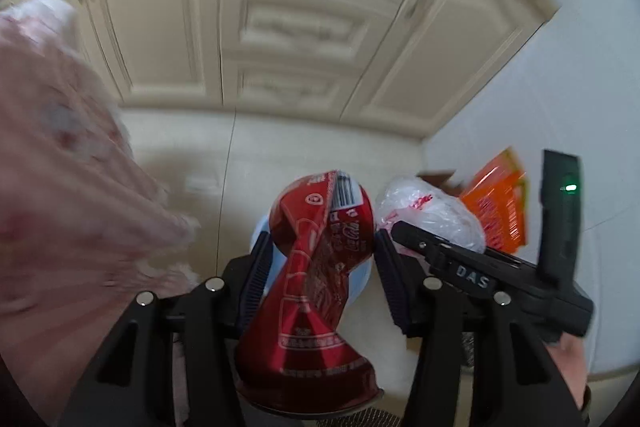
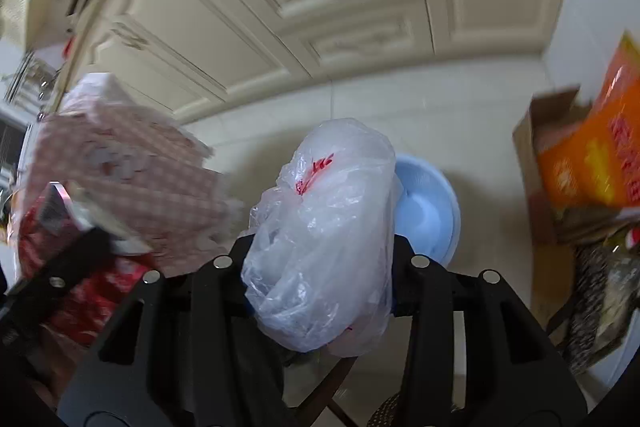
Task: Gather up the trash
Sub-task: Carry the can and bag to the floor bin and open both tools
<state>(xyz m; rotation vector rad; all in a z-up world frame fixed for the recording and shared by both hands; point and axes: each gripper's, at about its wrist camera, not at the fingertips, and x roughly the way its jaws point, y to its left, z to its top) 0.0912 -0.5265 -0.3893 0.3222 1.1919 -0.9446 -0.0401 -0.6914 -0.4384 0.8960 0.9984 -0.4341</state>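
My left gripper [image 1: 318, 259] is shut on a crushed red cola can [image 1: 320, 267], held upright in mid-air above a light blue bin [image 1: 360, 283] that shows just behind it. My right gripper [image 2: 320, 247] is shut on a crumpled white plastic bag [image 2: 324, 239] with red print. The bag also shows in the left wrist view [image 1: 432, 215], to the right of the can. The light blue bin [image 2: 428, 211] sits on the pale floor just behind and right of the bag. The red can [image 2: 92, 291] and left gripper show at the lower left of the right wrist view.
Cream panelled cabinet doors [image 1: 304, 27] stand behind. A pink checked cloth [image 1: 60, 187] hangs at the left. A cardboard box [image 2: 548, 155] with an orange packet [image 2: 592, 155] stands at the right by a white wall. A dark patterned bag [image 2: 596, 291] lies below it.
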